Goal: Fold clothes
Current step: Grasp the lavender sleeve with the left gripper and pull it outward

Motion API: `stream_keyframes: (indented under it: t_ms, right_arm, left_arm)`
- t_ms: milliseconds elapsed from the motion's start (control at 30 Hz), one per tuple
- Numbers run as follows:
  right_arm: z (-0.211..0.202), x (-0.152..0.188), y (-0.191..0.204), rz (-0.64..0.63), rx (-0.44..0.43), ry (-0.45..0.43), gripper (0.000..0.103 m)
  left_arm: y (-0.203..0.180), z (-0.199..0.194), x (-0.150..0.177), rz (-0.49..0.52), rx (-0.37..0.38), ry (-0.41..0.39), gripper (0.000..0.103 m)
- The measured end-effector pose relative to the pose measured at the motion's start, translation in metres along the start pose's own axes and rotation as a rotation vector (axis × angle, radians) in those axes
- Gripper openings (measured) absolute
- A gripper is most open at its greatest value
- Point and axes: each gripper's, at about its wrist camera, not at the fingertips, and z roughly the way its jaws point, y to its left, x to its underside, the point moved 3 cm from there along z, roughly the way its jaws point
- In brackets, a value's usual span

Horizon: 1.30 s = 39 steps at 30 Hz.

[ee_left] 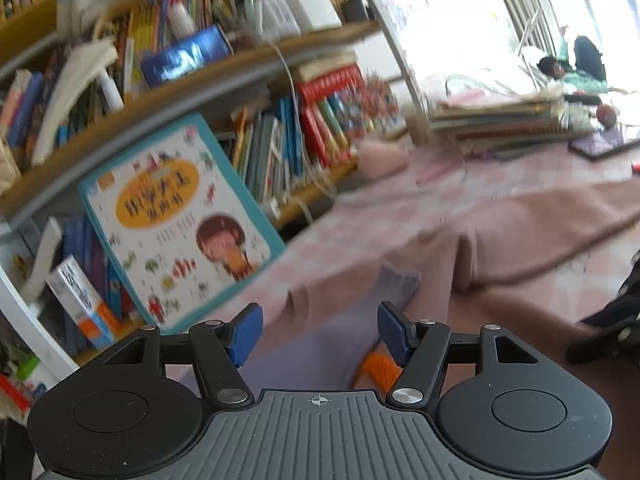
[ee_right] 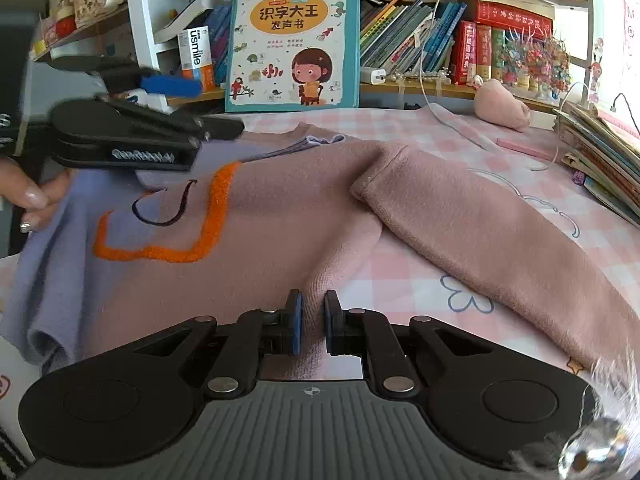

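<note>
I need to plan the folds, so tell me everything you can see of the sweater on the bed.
The pink and lilac knitted sweater lies spread flat on the pink checked bedsheet, looking soft and fuzzy. Its left part is lilac, the rest dusty pink, with an orange fuzzy squiggle and a dark thread line. One pink sleeve is folded across towards the right. The right gripper pinches its near hem; the left gripper hovers open over the lilac part.

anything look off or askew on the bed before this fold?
Mostly the sweater: its sleeve lies splayed diagonally to the right across the checked sheet, and the lilac hem bunches at left. A white cable trails onto the bed near the sleeve. Nothing spilled or damaged.
</note>
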Motion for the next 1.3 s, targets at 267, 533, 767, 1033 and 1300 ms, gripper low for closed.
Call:
stream_keyframes:
  t_ms: [267,533,767,1033,1300]
  right_arm:
    - [0.000,0.002,-0.001,0.017,-0.010,-0.004,0.012]
    - [0.001,0.003,0.001,-0.006,-0.001,-0.007,0.013]
    - [0.001,0.004,0.000,0.004,-0.007,-0.008,0.014]
    - [0.002,0.004,-0.001,0.014,-0.013,-0.010,0.015]
    - [0.002,0.005,-0.001,0.018,-0.015,-0.012,0.015]
  left_arm:
    - [-0.019,0.000,0.024,0.112,0.017,0.080,0.065]
    - [-0.031,0.011,0.006,0.089,0.054,0.054,0.044]
    - [-0.053,0.029,-0.015,0.123,0.086,0.019,0.033]
    - [-0.044,0.050,-0.016,-0.006,0.142,0.065,0.017]
    - [0.010,0.044,-0.009,-0.282,0.175,0.044,0.002]
